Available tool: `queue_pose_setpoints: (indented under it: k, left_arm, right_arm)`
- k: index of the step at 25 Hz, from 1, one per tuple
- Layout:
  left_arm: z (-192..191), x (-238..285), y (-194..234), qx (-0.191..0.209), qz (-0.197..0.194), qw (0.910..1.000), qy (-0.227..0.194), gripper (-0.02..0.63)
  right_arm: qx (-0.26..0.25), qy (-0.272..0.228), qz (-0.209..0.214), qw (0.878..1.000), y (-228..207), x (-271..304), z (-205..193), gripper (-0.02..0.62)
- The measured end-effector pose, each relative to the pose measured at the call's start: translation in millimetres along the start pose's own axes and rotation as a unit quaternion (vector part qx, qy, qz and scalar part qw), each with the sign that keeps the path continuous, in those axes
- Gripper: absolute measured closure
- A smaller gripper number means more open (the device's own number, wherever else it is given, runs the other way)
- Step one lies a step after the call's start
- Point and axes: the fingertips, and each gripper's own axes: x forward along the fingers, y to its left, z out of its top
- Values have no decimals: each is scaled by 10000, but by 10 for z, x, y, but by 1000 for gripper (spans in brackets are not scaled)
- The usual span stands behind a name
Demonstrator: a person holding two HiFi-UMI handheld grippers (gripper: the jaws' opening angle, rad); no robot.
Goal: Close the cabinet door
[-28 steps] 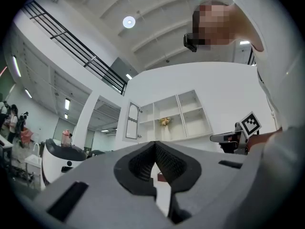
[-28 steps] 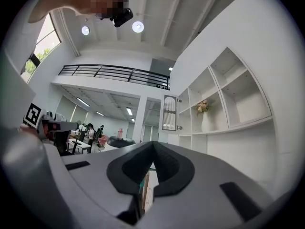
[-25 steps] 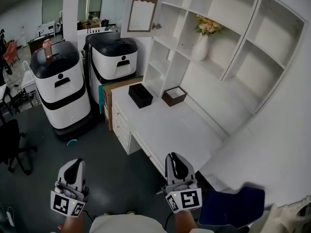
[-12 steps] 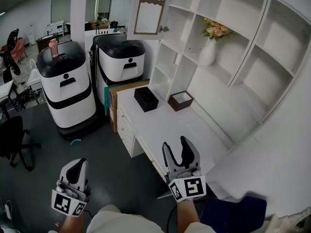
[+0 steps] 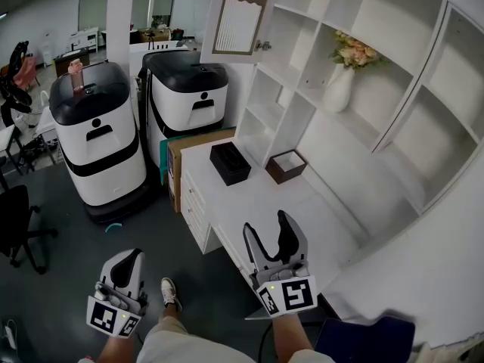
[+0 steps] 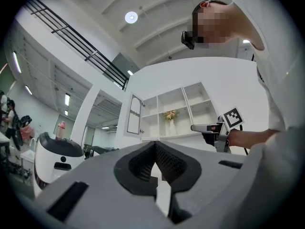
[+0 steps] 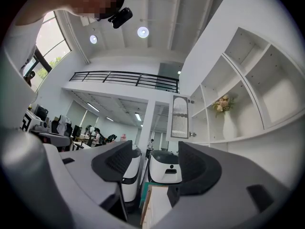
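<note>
**Head view.** Right tongs [image 5: 268,231] are low over the near edge of the bench [image 5: 318,210]. Their jaws stand apart and are opening, with nothing between them. Left tongs [image 5: 127,263] are lower left over the floor, jaws together, empty. The door [image 5: 240,13] hangs swung out at the top left of the cabinet [image 5: 393,66], well above and beyond both tongs and up-left of the right pair. Nothing touches it. A vase [image 5: 338,89] stands on a shelf to the right of the door.

**Left gripper view.** Left tongs [image 6: 155,149] have pads meeting, holding nothing. The door [image 6: 134,114] is small and far off, above the jaw line and slightly left of it.

**Right gripper view.** Right tongs [image 7: 152,162] are wide and empty. The door [image 7: 179,117] shows above the gap, just right of its centre line and well apart from the pads. A small metal fitting [image 7: 192,134] sits at its lower right corner; whether it is a knob or a latch I cannot tell.

**Risks (judgement).**
- The reach is long and upward across the bench, so an arm could brush the two boxes [image 5: 230,163] there.
- A spread jaw tip may snag the door's edge instead of pushing on it flat.
- A hard shove could slam the door and shake the vase.
- A push near the hinge side would likely stall short of closing.
</note>
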Motion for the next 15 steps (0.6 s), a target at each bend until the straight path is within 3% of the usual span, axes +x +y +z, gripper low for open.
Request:
queue_pose_setpoints:
  k: [5, 10, 15]
  left_arm:
    - [-253, 731, 686, -140, -92, 9999, -24, 601]
    - [-302, 1473, 1564, -249, -144, 9994, -202, 601]
    - [-271, 2031, 2154, -262, -335, 9983, -391, 601]
  right_arm:
    - [-60, 68, -173, 9998, -191, 889, -241, 318]
    - [-211, 214, -260, 9992, -277, 1965, -349, 318]
    - [-399, 283, -407, 9980, -363, 2806, -358, 318]
